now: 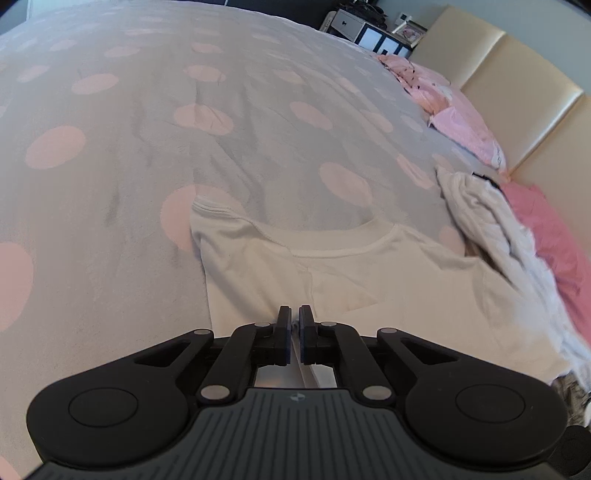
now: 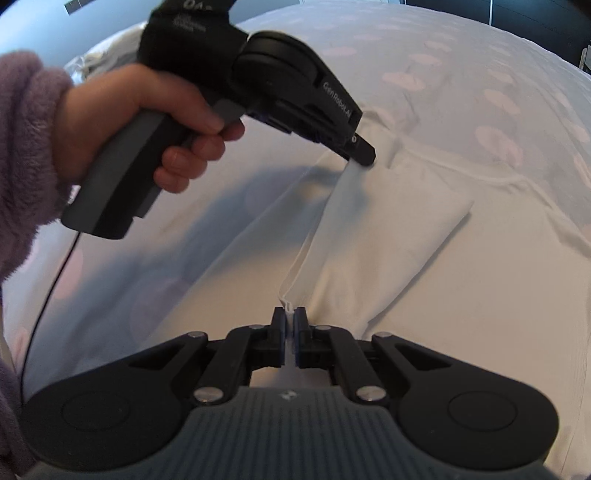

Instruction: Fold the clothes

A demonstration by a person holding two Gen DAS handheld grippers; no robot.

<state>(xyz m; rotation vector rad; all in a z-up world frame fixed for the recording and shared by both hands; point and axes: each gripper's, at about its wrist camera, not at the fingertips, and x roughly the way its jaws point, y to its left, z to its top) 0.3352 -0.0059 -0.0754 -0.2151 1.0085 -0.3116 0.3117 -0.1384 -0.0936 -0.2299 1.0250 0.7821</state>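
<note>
A white T-shirt lies flat on the grey bed cover with pink dots, its neckline away from me. My left gripper is shut on a fold of the shirt's cloth near its side. In the right wrist view the same left gripper, held by a hand, pinches the shirt's edge. My right gripper is shut on that same edge closer to me. A strip of the T-shirt runs taut and lifted between the two grippers. The remainder of the shirt lies on the bed to the right.
A heap of white clothing lies right of the shirt, with pink pillows and pink cloth along a cream headboard. A shelf unit stands beyond the bed. A purple fleece sleeve and a black cable are at left.
</note>
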